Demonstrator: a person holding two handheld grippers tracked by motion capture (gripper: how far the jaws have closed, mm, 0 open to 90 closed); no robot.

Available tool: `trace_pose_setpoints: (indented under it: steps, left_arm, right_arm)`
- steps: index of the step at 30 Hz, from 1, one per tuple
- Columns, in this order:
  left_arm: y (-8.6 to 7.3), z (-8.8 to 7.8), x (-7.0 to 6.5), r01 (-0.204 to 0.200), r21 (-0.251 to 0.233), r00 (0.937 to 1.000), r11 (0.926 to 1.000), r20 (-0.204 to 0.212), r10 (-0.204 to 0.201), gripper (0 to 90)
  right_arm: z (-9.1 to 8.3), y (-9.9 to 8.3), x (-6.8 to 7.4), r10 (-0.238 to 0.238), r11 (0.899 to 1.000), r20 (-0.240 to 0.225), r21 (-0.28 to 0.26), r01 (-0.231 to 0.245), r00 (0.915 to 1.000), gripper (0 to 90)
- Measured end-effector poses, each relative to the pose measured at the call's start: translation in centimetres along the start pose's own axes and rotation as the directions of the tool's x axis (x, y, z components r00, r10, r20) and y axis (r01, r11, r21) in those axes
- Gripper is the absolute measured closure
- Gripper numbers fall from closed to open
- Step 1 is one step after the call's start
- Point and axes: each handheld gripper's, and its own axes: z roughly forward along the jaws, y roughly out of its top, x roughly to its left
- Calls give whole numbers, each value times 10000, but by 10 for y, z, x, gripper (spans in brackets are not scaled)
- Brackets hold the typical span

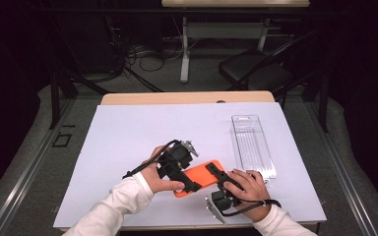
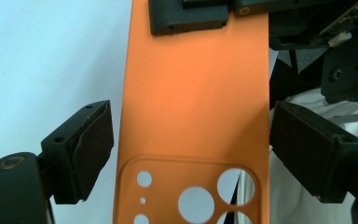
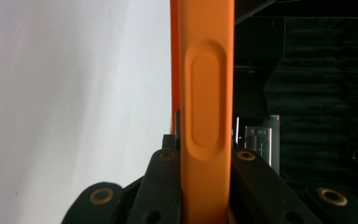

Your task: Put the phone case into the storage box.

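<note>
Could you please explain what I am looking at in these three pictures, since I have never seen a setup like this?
A person sits at a table covered by a white sheet and holds a hand-held two-jaw tool in each hand. The high view looks down from above; the other two come from cameras riding on each tool. The right gripper is clamped on the edge of an orange soft phone case; its own view shows that edge between the jaws. The left gripper has its pads standing on either side of the case, near the camera holes, seemingly not pressing yet. A clear plastic tray lies to the right.
</note>
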Motion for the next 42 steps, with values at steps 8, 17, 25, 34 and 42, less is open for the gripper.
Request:
trace_pose_setpoints:
  steps: [8, 17, 25, 34, 42]
  left_arm:
    - [-6, -8, 0, 90, -269, 9999, 9996, -111, -93, 141]
    - [-12, -18, 3, 133, -479, 9997, 9988, -203, -143, 142]
    - [-16, -25, 3, 152, -673, 9995, 9976, -269, -170, 142]
    - [-20, -32, 2, 159, -813, 9997, 9966, -190, -175, 143]
    - [-24, -39, 1, -36, -879, 9998, 9961, -216, 17, 143]
  right_arm:
    - [0, -4, 0, 58, 9999, -52, 119, -57, 10000, 874]
    - [0, -7, -1, 242, 9996, -95, 142, -241, 9997, 873]
    - [0, -8, -2, 412, 9990, -198, 164, -409, 9990, 874]
    - [-1, -10, -3, 921, 9957, -284, 96, -919, 9953, 873]
    - [-2, -15, -6, 1548, 9879, -601, 125, -1543, 9861, 874]
